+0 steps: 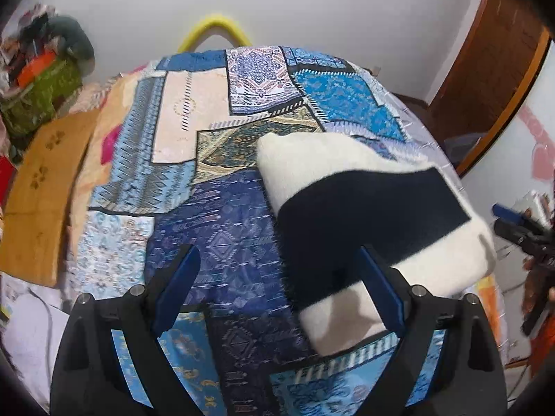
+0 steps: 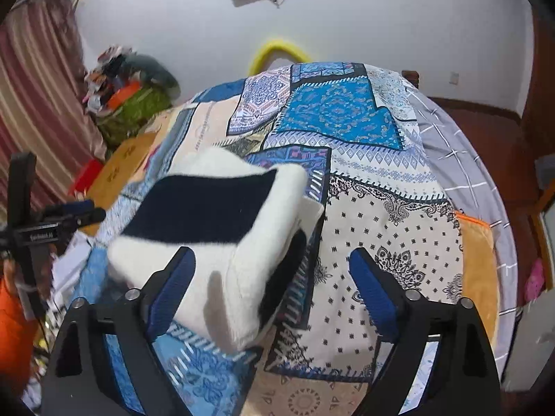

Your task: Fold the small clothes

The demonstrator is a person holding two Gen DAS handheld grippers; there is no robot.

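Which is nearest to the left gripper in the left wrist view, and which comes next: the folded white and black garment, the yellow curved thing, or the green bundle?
From the left gripper:
1. Folded white and black garment, lying on the bedspread right beside the right-hand finger.
2. Green bundle, off the bed's left edge.
3. Yellow curved thing, beyond the far end of the bed, against the wall.

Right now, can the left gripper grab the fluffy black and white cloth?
Probably yes. The left gripper is open, and the folded cloth lies on the bedspread right by its right finger, with nothing in between.
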